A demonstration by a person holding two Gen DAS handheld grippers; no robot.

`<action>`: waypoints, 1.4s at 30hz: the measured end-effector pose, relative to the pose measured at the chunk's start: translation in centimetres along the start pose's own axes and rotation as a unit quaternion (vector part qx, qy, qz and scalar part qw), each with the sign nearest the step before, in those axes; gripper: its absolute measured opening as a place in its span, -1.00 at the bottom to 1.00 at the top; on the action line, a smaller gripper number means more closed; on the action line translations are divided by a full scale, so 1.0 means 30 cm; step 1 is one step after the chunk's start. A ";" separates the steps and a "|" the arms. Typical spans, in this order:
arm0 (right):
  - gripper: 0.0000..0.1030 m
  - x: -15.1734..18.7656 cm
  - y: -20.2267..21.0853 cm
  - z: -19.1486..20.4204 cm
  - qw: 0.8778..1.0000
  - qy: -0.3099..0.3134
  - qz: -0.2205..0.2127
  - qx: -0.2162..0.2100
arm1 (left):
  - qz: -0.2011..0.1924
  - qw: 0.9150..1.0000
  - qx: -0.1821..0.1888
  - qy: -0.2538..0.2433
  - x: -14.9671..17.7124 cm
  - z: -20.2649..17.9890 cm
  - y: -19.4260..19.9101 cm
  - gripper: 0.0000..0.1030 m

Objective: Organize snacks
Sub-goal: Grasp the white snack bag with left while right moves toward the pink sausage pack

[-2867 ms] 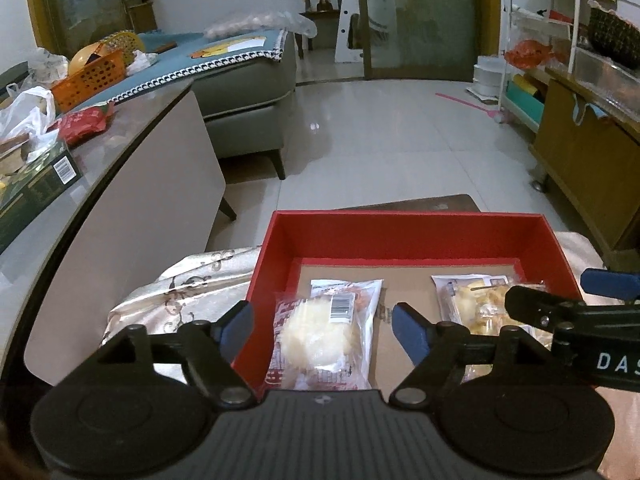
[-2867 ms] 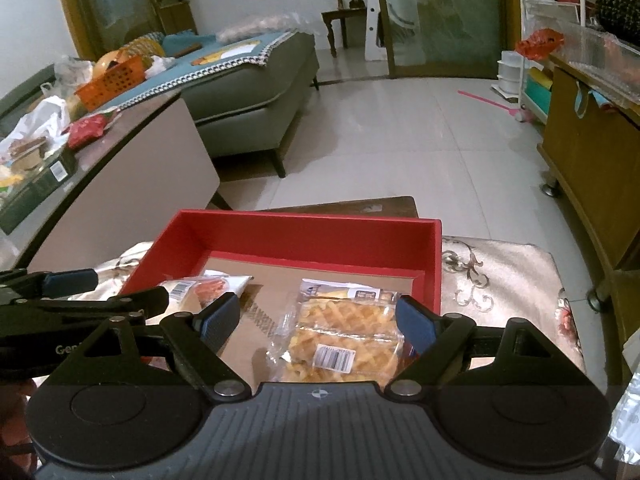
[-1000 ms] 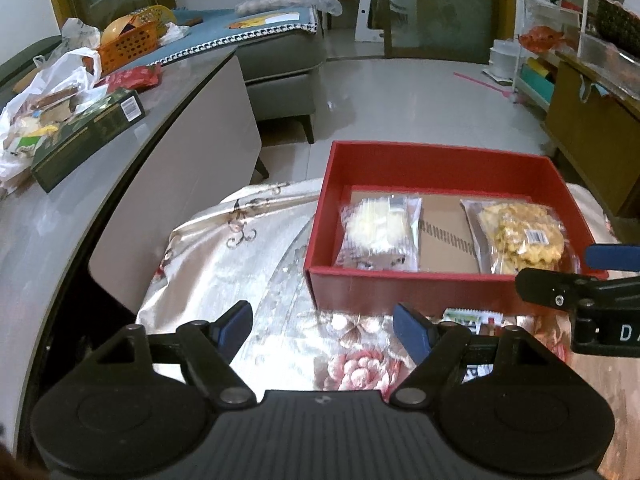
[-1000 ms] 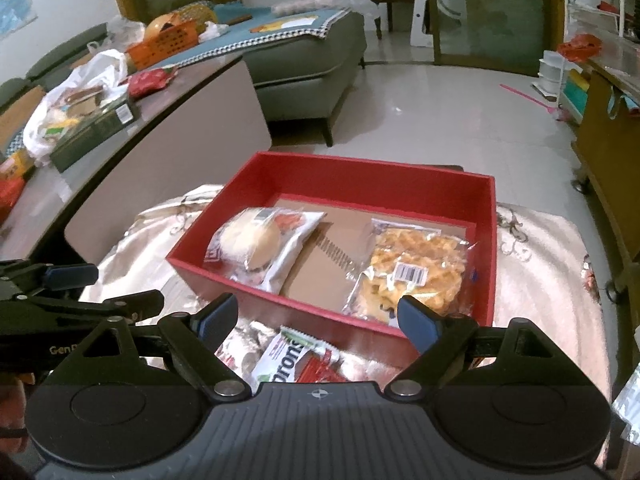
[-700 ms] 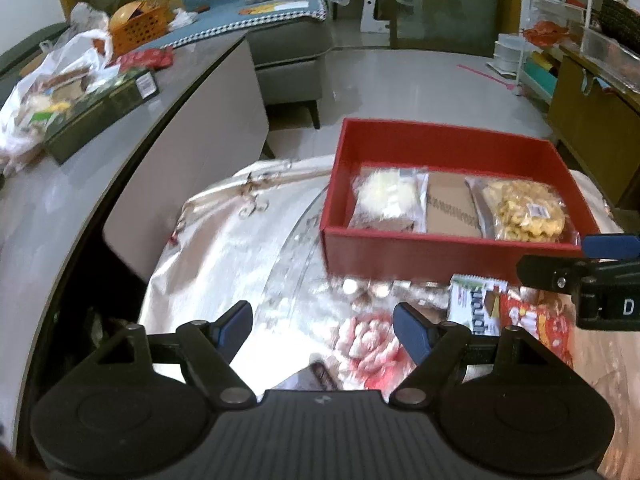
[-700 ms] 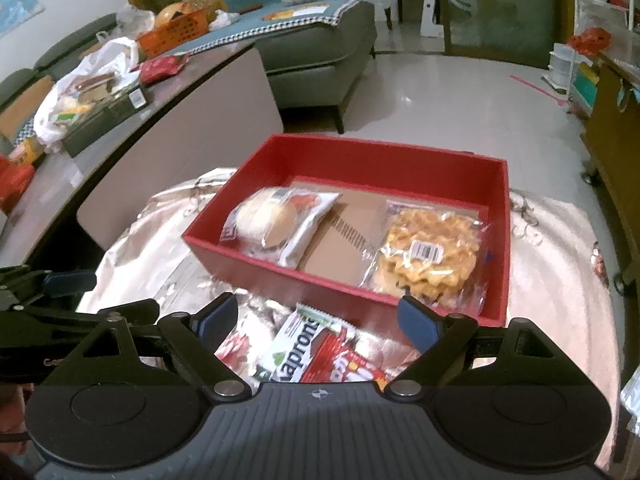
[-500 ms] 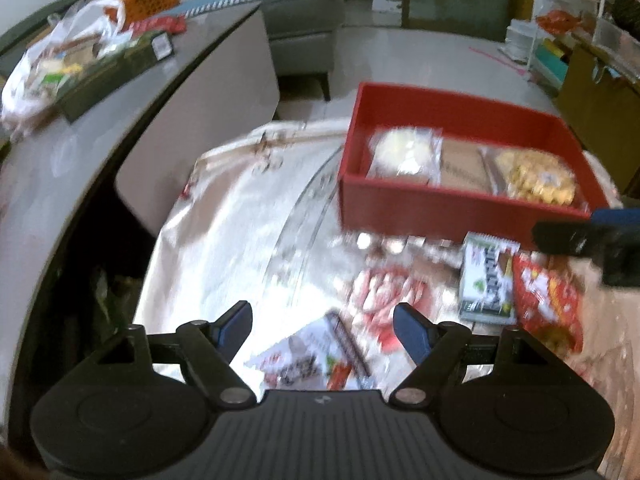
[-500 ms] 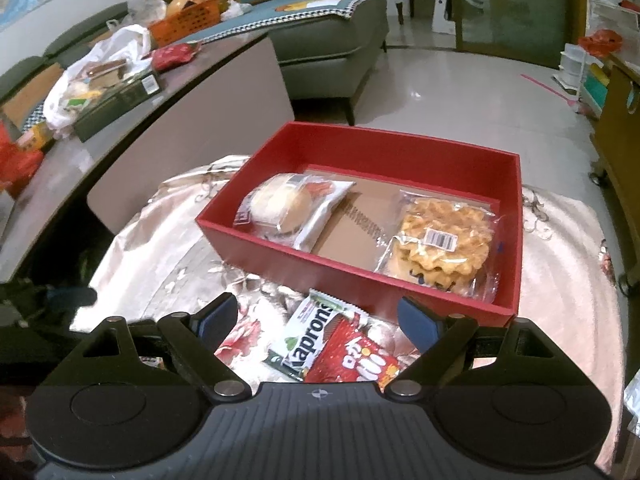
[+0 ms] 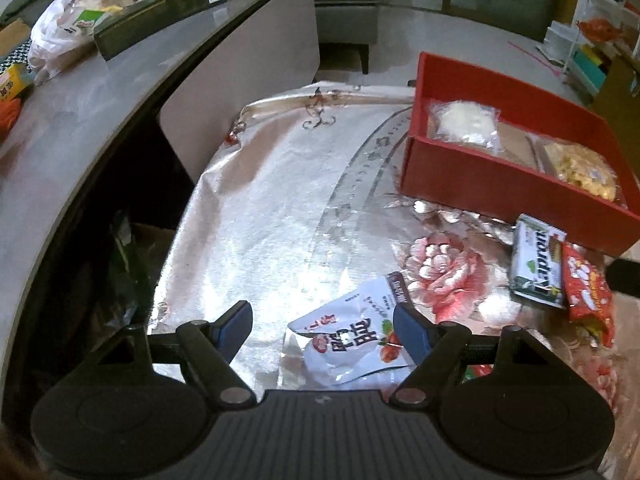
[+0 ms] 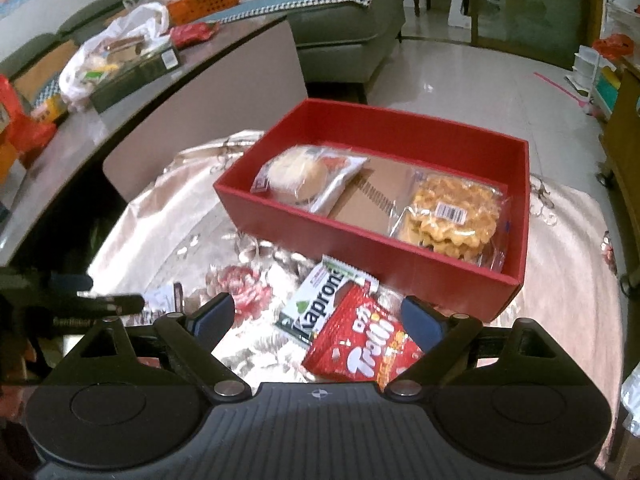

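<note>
A red box (image 9: pixel 472 176) (image 10: pixel 360 236) sits on the flowered tablecloth and holds a wrapped bun (image 9: pixel 464 122) (image 10: pixel 304 174) and a bag of waffles (image 9: pixel 584 166) (image 10: pixel 456 212). In front of the box lie a green-white Kaprons pack (image 9: pixel 536 264) (image 10: pixel 316 308) and a red Trolli bag (image 9: pixel 586 292) (image 10: pixel 360 352). A white snack bag (image 9: pixel 352 340) lies on the cloth under my left gripper (image 9: pixel 322 326), which is open and empty. My right gripper (image 10: pixel 318 318) is open and empty above the Kaprons pack and the red bag.
A curved grey counter (image 9: pixel 100 92) with a dark box (image 9: pixel 160 12) and plastic bags (image 10: pixel 112 52) runs along the left. A dark gap (image 9: pixel 100 272) lies between counter and table. A grey sofa (image 10: pixel 352 20) stands behind. A wooden cabinet (image 10: pixel 624 136) is at the right.
Both grippers have pulled back from over the red box toward the near side of the table. The loose snack packs have come into view. Both stay open.
</note>
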State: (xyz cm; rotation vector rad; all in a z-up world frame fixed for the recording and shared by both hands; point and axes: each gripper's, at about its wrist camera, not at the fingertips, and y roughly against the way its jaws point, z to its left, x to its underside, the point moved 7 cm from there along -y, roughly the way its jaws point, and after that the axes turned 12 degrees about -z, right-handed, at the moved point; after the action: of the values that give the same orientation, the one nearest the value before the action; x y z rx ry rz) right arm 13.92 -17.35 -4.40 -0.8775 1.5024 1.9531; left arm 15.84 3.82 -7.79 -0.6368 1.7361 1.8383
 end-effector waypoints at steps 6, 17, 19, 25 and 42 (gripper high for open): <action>0.82 0.028 0.008 0.012 1.000 0.011 0.009 -0.004 | 0.011 0.999 0.036 -0.020 -0.032 0.003 -0.062 0.39; 0.82 0.072 -0.033 0.014 0.999 0.019 0.036 -0.004 | 0.029 0.989 0.100 -0.101 -0.003 -0.076 -0.156 0.39; 0.82 0.073 -0.040 0.022 0.999 0.022 0.039 -0.009 | 0.046 0.987 0.110 -0.111 0.031 -0.082 -0.146 0.39; 0.83 0.065 -0.039 0.048 0.999 0.026 0.039 -0.021 | 0.069 0.980 0.136 -0.126 0.123 -0.072 -0.066 0.40; 0.83 0.098 -0.032 0.038 0.998 0.026 0.055 -0.020 | 0.044 0.983 0.062 -0.165 0.131 -0.093 -0.072 -0.10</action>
State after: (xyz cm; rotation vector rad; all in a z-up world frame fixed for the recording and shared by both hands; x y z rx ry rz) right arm 12.49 -15.97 -7.05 -0.8865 1.5757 2.0606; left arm 14.26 1.32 -12.19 -0.1923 1.6587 1.7598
